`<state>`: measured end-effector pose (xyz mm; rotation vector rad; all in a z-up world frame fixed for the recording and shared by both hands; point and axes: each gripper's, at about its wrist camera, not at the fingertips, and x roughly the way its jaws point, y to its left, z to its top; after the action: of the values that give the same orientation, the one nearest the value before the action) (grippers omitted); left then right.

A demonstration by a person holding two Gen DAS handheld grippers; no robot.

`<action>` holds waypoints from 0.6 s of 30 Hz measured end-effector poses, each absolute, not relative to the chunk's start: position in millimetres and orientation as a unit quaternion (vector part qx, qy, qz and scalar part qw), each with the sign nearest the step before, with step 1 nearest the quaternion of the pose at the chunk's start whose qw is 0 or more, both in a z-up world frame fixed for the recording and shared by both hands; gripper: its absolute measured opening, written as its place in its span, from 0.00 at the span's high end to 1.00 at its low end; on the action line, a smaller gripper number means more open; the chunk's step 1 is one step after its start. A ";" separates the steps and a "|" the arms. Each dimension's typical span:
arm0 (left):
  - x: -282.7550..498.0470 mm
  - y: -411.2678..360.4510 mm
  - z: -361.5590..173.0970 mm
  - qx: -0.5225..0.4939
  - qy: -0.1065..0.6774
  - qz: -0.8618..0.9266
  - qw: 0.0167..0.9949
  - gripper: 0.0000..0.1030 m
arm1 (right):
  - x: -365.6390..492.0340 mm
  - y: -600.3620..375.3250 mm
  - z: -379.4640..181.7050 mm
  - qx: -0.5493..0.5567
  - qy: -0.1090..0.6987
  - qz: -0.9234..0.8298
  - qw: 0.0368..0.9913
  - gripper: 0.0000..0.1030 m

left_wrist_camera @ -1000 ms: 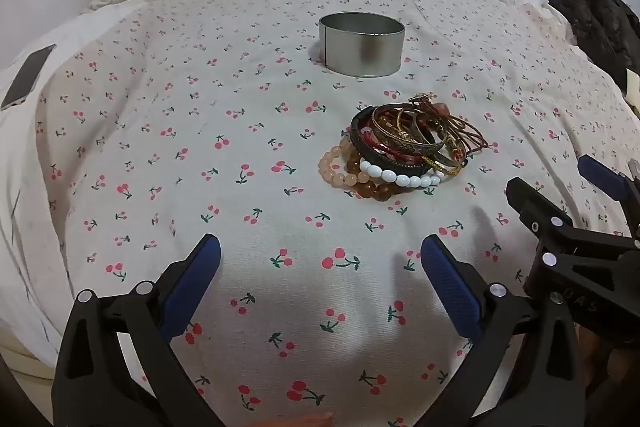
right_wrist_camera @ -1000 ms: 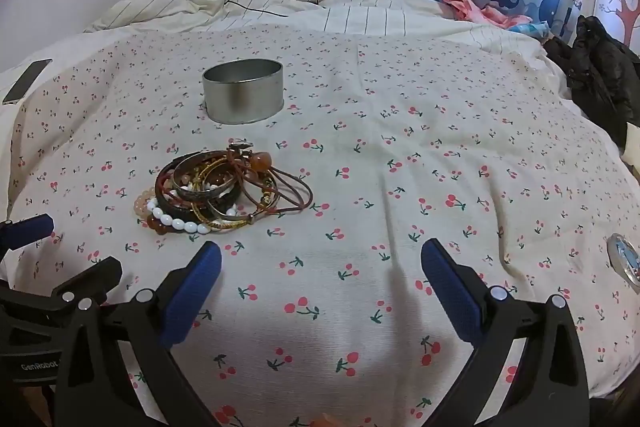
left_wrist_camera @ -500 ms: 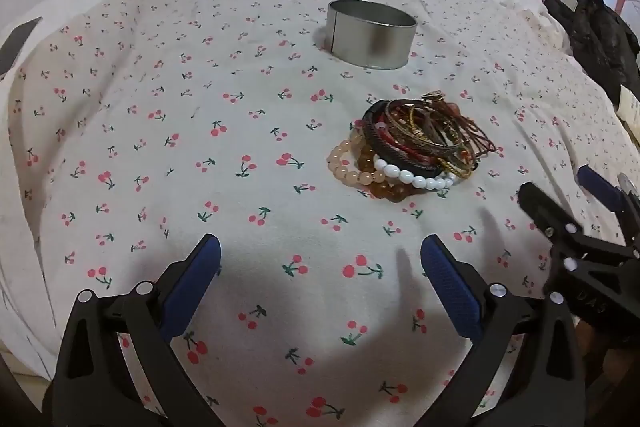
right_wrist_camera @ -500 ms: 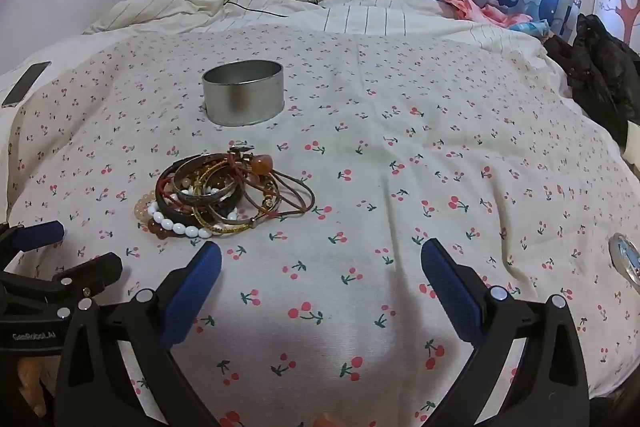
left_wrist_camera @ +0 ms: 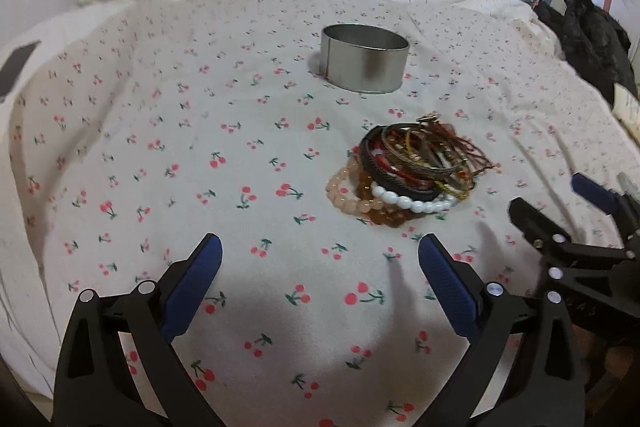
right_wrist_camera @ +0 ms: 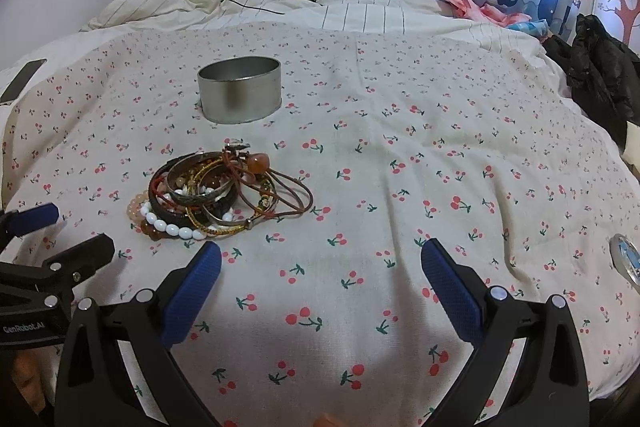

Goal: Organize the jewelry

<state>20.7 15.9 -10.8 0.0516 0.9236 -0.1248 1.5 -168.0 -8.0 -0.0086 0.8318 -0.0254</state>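
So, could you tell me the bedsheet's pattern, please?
White bedsheet with small red cherries; clearest in the right wrist view.

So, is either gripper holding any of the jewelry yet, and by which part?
Nothing is held. The left gripper and right gripper are both open over the cloth, short of the bracelet pile.
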 end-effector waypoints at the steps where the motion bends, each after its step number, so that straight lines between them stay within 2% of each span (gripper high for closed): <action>1: 21.3 16.6 -13.1 0.026 0.444 -0.057 0.894 0.08 | 1.4 -167.6 -8.8 -0.005 0.404 -0.012 0.915 0.07; 5: 27.1 22.9 -24.1 -0.003 0.461 -0.058 0.885 0.08 | 1.4 -168.4 -12.5 -0.006 0.408 -0.014 0.913 0.07; 18: 26.9 20.1 -27.0 -0.010 0.449 -0.046 0.892 0.08 | 4.8 -168.8 -20.5 0.002 0.420 -0.011 0.907 0.07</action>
<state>26.9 20.1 -27.0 -0.0201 0.9310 -0.0947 4.8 -168.8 -20.5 0.0043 0.8673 -0.0224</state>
